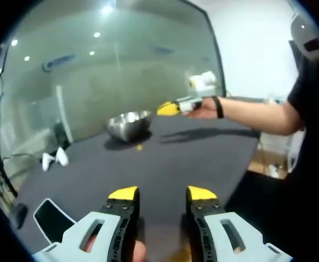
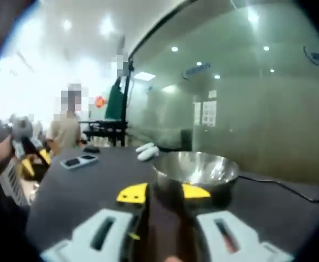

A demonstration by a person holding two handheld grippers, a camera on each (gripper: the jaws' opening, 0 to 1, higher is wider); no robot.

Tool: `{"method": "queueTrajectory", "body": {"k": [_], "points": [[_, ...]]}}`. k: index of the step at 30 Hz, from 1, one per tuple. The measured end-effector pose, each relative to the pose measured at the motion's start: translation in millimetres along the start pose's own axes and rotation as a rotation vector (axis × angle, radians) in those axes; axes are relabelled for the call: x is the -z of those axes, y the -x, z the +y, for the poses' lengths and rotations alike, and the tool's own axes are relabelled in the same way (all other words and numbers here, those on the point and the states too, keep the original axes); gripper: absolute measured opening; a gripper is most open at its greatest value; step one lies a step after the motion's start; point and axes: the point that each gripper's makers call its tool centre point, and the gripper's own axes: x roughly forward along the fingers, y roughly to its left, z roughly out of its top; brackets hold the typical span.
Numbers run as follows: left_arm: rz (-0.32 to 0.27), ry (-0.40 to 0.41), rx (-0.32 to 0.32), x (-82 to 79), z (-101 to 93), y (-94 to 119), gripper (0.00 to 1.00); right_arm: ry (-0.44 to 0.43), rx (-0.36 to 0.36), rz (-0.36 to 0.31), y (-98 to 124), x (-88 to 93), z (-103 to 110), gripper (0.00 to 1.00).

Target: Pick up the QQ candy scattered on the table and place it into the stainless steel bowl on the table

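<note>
The stainless steel bowl (image 1: 129,124) stands on the dark table (image 1: 203,158) toward its far side. One small yellow candy (image 1: 139,147) lies on the table just in front of the bowl. My left gripper (image 1: 163,194) hovers over the near part of the table, open, with nothing between its yellow tips. A hand (image 1: 203,109) holds my right gripper (image 1: 169,108) in the air just right of the bowl. In the right gripper view the bowl (image 2: 198,169) sits directly ahead of my right gripper (image 2: 164,192), whose tips stand apart with nothing seen between them.
A dark phone (image 1: 53,218) lies near the table's left edge, also visible as a phone (image 2: 78,161) in the right gripper view. Two white objects (image 1: 55,158) rest beyond the table's left side. A glass wall (image 1: 121,65) runs behind the table. A person (image 2: 66,128) stands far back.
</note>
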Motion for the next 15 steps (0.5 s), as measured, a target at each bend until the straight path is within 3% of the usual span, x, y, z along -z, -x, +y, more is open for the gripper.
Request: {"method": "queueTrajectory", "body": {"k": [9,15], "points": [[0.001,0.003,0.0,1.3,-0.5,1,0.36,-0.009,-0.064,0.066,-7,22.7,16,0.24],[0.004,0.004,-0.002,2.5,-0.8,1,0.36,-0.02,-0.11,0.136,-24,45.1,26,0.24]]}}
